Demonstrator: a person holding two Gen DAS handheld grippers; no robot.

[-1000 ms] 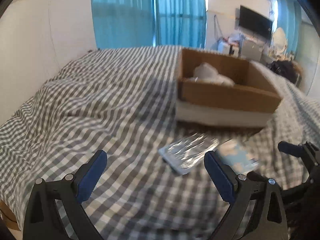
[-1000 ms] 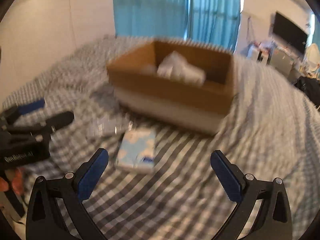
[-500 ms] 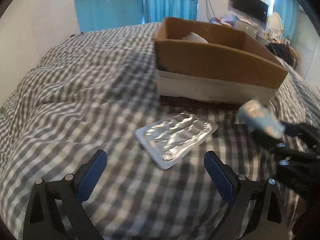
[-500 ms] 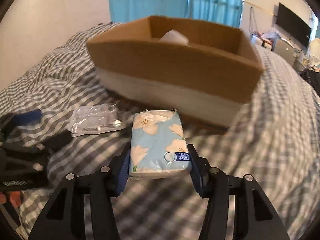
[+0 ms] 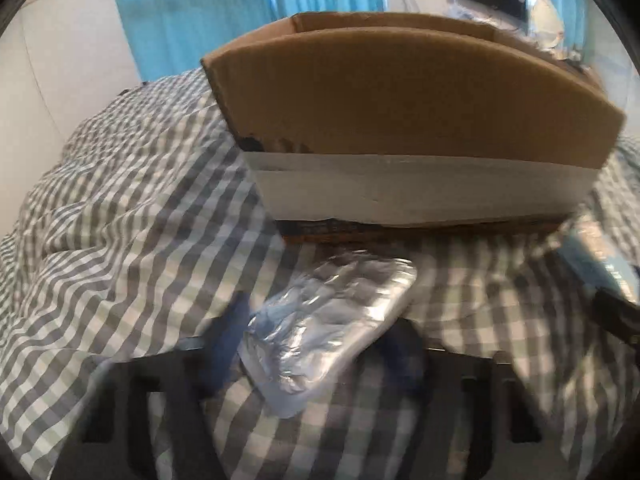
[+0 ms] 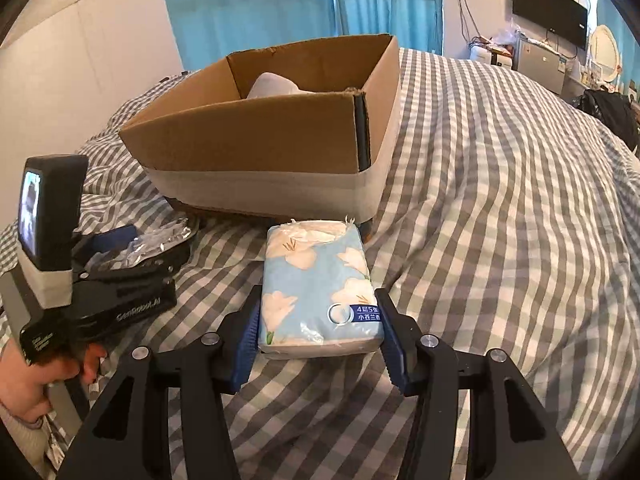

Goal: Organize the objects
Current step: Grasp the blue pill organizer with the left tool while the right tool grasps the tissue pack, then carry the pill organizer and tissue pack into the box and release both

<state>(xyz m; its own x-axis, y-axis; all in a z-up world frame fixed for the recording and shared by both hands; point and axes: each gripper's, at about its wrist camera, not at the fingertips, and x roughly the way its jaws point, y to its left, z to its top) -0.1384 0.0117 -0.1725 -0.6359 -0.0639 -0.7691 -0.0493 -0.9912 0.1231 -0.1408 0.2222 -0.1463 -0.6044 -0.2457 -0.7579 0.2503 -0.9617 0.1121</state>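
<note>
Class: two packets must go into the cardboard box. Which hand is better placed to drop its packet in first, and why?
Right. The right gripper is shut on the tissue pack, beside the cardboard box. The left gripper has just been closing around the foil packet, which lies on the bed.

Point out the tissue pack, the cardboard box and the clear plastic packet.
tissue pack (image 6: 316, 292), right wrist view, flowered top face
cardboard box (image 6: 256, 140), right wrist view, near wall
clear plastic packet (image 5: 328, 320), left wrist view, crinkled middle
</note>
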